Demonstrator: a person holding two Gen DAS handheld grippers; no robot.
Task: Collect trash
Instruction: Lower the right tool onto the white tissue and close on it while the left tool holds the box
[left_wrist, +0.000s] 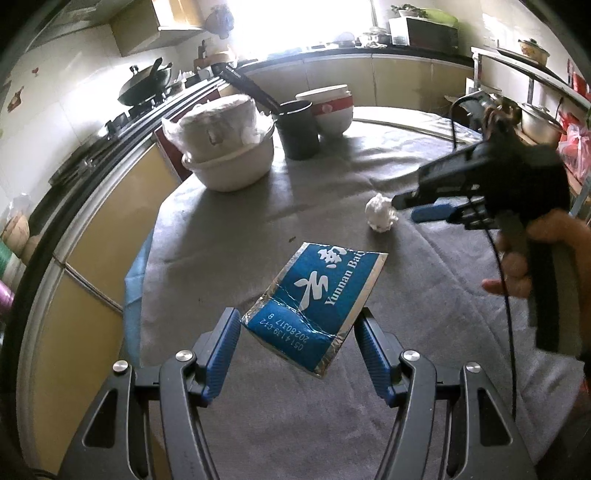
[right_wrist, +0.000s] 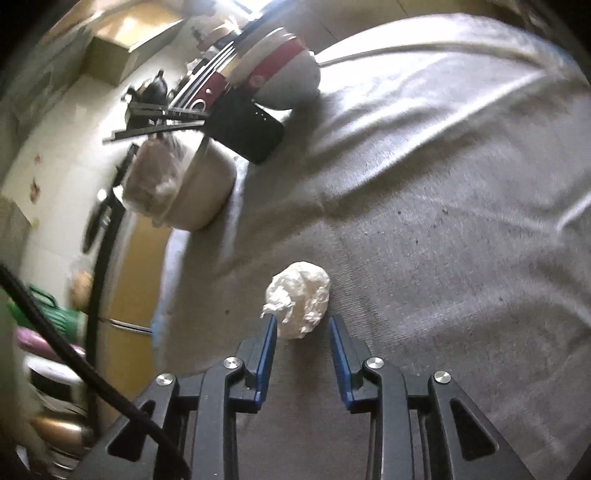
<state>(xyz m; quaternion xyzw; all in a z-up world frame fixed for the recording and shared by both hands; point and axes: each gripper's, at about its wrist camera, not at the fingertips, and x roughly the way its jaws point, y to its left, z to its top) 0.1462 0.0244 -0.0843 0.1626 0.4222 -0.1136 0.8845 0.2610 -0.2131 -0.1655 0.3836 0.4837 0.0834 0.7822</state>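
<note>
A blue foil packet (left_wrist: 314, 299) with white lettering hangs tilted above the grey tablecloth (left_wrist: 229, 236). My left gripper (left_wrist: 298, 314) is shut on it, one blue pad against each side edge. A crumpled white paper ball (left_wrist: 380, 218) lies on the cloth further back to the right. My right gripper (left_wrist: 406, 208), held by a person's hand (left_wrist: 517, 266), points at the ball from the right. In the right wrist view the paper ball (right_wrist: 301, 302) sits just at the tips of the right gripper (right_wrist: 303, 318). The jaws are open around its near end and the left fingertip brushes it.
At the far left of the table stand a white basin (left_wrist: 232, 173) with a plastic-wrapped bundle, a black cup (left_wrist: 297, 129) and a red-and-white bowl (left_wrist: 332, 110). The table's left edge (left_wrist: 147, 258) drops toward yellow cabinets. A stove with a wok (left_wrist: 147, 85) lies beyond.
</note>
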